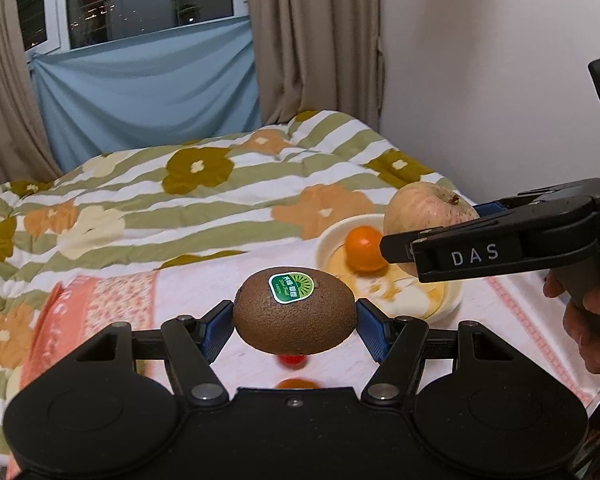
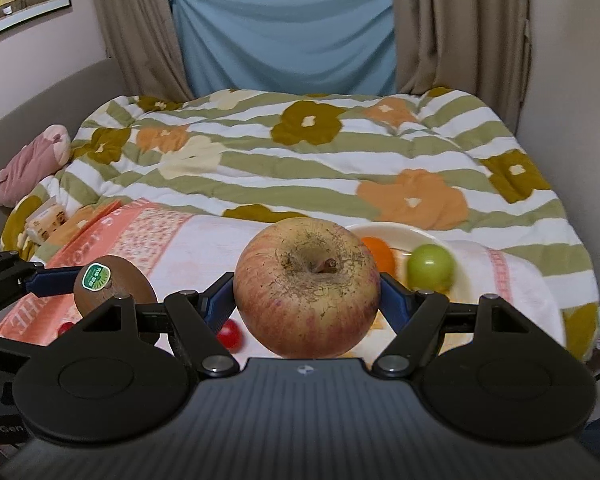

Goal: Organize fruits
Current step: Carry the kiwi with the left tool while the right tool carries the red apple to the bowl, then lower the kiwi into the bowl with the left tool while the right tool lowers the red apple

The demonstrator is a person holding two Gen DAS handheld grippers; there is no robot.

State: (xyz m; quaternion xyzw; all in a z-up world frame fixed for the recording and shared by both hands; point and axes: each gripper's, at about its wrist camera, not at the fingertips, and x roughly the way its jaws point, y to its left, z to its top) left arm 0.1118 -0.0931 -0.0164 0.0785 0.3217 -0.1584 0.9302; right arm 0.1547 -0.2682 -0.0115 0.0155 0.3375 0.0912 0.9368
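Observation:
My left gripper (image 1: 295,322) is shut on a brown kiwi (image 1: 294,310) with a green sticker, held above the pink-and-white cloth (image 1: 188,280). In the right wrist view, my right gripper (image 2: 307,294) is shut on a large red-yellow apple (image 2: 307,288), stem up. The same apple (image 1: 424,216) shows in the left wrist view, clamped in the right gripper (image 1: 400,248) over a cream bowl (image 1: 330,236). That bowl (image 2: 462,268) holds an orange fruit (image 2: 378,256) and a green fruit (image 2: 430,266). The kiwi (image 2: 112,286) appears at the left in the left gripper's fingers (image 2: 48,282).
Small red fruits (image 2: 230,334) and an orange one (image 1: 296,383) lie on the cloth below the grippers. A flowered striped quilt (image 2: 300,160) covers the bed behind. A pink plush (image 2: 32,164) and a tissue pack (image 2: 46,220) lie at the bed's left. A hand (image 1: 584,320) grips the right tool.

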